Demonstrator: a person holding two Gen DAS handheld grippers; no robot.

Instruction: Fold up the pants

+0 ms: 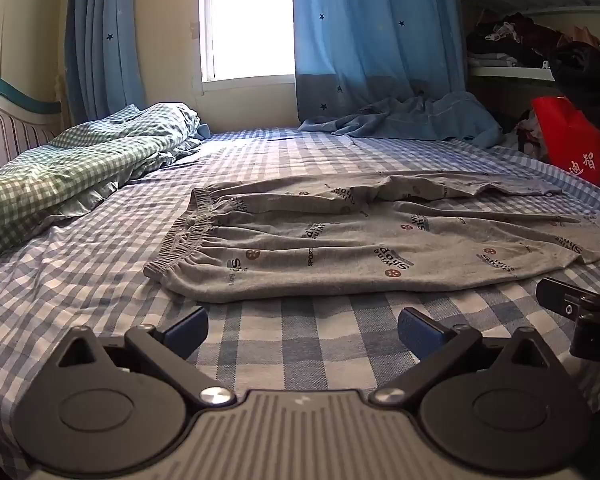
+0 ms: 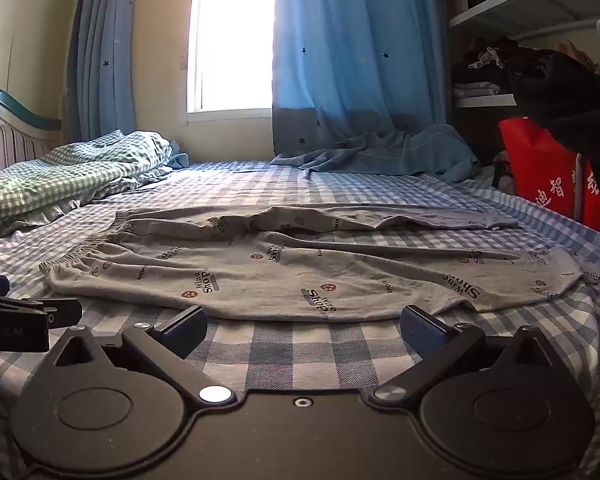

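Grey printed pants (image 1: pixel 340 248) lie spread flat across the blue checked bed sheet (image 1: pixel 100 300), waistband to the left, both legs running right. My left gripper (image 1: pixel 302 330) hovers open just short of the near hem, near the waist end, nothing between its blue pads. In the right wrist view the same pants (image 2: pixel 300 272) stretch ahead, and my right gripper (image 2: pixel 304 330) is open in front of the near leg, close to the fabric edge but apart from it. Each gripper shows at the other's frame edge: the right gripper (image 1: pixel 580 312), the left gripper (image 2: pixel 16 320).
A bunched green checked quilt (image 1: pixel 72 168) lies at the left by the headboard (image 1: pixel 12 120). A crumpled blue cloth (image 1: pixel 412 118) sits at the far side under the curtains. A red bag (image 1: pixel 572 148) and cluttered shelves (image 1: pixel 540 24) stand at the right.
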